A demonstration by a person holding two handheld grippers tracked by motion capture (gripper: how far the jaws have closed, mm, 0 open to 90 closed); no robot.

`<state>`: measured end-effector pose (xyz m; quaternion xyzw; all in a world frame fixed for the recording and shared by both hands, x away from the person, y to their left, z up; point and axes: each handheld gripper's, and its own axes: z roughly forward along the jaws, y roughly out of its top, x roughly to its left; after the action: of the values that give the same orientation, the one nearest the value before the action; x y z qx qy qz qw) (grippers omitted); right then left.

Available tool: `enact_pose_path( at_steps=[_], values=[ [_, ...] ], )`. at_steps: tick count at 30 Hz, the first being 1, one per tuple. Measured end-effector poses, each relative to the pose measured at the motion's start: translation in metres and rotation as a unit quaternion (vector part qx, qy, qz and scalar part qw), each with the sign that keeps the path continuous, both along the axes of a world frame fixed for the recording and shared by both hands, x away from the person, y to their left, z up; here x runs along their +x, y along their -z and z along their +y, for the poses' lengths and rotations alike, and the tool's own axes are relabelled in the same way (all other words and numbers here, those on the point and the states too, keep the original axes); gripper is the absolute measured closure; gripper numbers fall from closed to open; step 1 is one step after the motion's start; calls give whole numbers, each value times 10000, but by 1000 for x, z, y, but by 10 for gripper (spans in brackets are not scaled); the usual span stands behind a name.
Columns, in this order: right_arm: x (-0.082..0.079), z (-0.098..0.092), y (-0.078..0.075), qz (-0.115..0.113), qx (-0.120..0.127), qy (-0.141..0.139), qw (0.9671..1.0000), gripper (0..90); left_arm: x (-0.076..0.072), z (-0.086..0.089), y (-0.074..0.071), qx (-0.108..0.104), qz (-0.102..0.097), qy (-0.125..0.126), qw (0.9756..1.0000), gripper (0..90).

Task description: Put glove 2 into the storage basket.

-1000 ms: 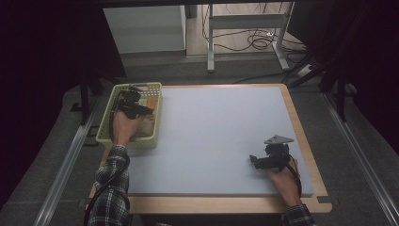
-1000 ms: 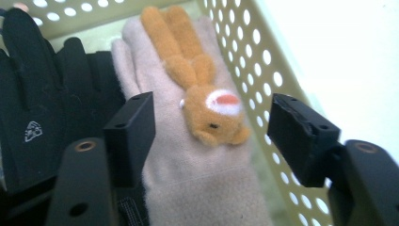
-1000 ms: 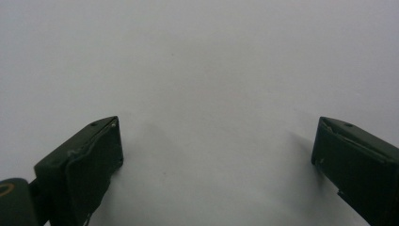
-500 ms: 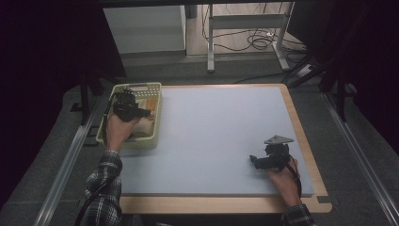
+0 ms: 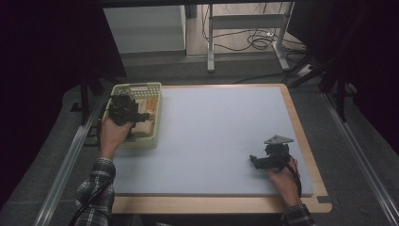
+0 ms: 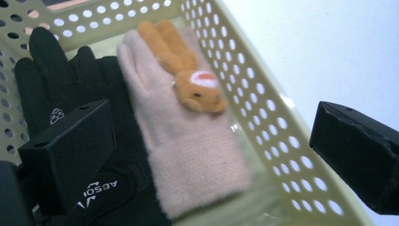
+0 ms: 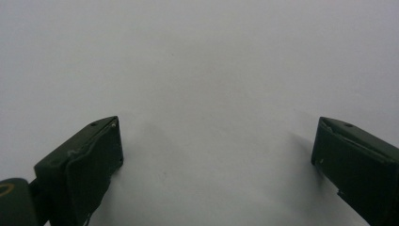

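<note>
A pale green perforated basket (image 5: 154, 123) stands at the table's left edge. In it lie a pink knitted glove (image 6: 188, 150) with an orange plush rabbit (image 6: 188, 75) on its back and, beside it, a black glove (image 6: 51, 80). My left gripper (image 5: 141, 114) hovers over the basket. Its jaws have just been opening and now stand wide, the pink glove lying loose beneath them (image 6: 211, 127). My right gripper (image 5: 254, 160) rests low on the mat near the front right, its jaws wide apart over bare mat (image 7: 216, 136).
A light blue mat (image 5: 216, 132) covers the wooden table (image 5: 301, 122). The basket's wall (image 6: 263, 117) runs between the gloves and the mat. Beyond the table are a metal frame and cables on the floor (image 5: 256, 42).
The left hand has shifted slightly left over the basket and lifted a little. The right hand and gripper have stayed put.
</note>
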<state>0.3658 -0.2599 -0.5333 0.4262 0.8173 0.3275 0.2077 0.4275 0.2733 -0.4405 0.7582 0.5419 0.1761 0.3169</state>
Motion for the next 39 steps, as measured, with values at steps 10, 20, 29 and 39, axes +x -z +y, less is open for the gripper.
enact_pose_path(
  at_steps=[10, 20, 29, 39],
  values=[
    [0, 0, 0, -1, 2, 3, 10000, 22, -18, -16, 0, -79, -212, 380, 9990, 10],
    [0, 0, 0, 4, -8, 2, 10000, 22, -32, -32, 2, -63, -368, 656, 9971, 10],
    [0, 0, 0, 4, -13, 1, 10000, 21, -45, -50, 2, -168, -549, 982, 9935, 10],
    [0, 0, 0, 2, -6, -1, 10000, 22, -64, -79, 0, -89, -738, 1408, 9873, 8]
  ],
)
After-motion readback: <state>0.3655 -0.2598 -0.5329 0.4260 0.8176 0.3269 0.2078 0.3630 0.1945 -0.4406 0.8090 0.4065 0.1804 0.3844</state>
